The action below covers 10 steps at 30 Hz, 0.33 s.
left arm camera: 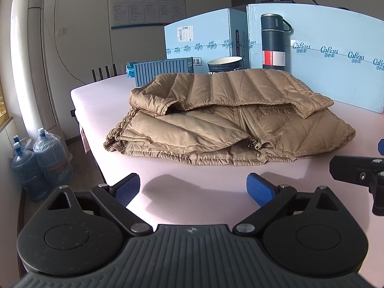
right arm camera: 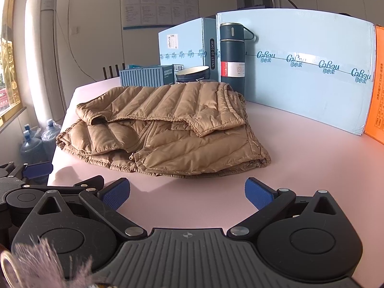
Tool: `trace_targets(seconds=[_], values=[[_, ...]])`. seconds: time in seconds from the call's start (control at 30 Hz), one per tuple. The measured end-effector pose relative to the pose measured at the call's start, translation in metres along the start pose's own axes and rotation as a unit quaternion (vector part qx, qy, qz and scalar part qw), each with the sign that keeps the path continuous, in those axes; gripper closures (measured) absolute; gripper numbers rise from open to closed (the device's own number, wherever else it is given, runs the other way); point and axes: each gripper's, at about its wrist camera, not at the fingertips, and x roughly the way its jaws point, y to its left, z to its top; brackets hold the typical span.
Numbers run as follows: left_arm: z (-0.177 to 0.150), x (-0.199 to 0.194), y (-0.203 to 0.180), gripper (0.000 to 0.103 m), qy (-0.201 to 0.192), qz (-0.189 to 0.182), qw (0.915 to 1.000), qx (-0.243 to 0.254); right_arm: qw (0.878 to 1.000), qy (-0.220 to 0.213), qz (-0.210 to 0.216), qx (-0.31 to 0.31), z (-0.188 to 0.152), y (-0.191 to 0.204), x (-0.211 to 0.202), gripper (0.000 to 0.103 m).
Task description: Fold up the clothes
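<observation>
The tan puffy jacket (left arm camera: 223,117) lies half folded on the pink table (left arm camera: 192,192). It looks soft, light and probably slippery. Both the left gripper (left arm camera: 194,187) and right gripper (right arm camera: 187,192) are spread wide, empty, near its hem, a good place to pinch.

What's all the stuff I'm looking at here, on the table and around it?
puffer jacket: one, tan, folded, lying in the middle of the table
table: one, pale pink top
flask: one, dark blue with a red and white label, upright behind the jacket against a carton
bowl: one, dark blue with a white inside, behind the jacket
container-shaped box: one, grey-blue, ribbed, behind the jacket
cartons: two, light blue, along the far edge of the table
water jugs: at least three, blue, on the floor left of the table
air conditioner: one, white, standing by the wall
notice board: one, white and blue, on the wall
left gripper: one, black with blue pads, open, holding nothing
right gripper: one, same colours, open, holding nothing
</observation>
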Motion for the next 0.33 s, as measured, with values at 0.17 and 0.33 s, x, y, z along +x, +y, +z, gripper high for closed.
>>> trace_targets(seconds=[0.17,0.33], values=[[-0.0009,0.0016,0.0003,0.008,-0.003,-0.002,1.0000,-0.004,1.000,-0.001,0.002,0.009,-0.0001,-0.0033,-0.0007,0.000],[-0.0027,0.0058,0.0017,0.008,-0.011,-0.010,0.9999,-0.006,1.000,-0.003,0.005,0.024,-0.0003,-0.0083,-0.0019,0.000]])
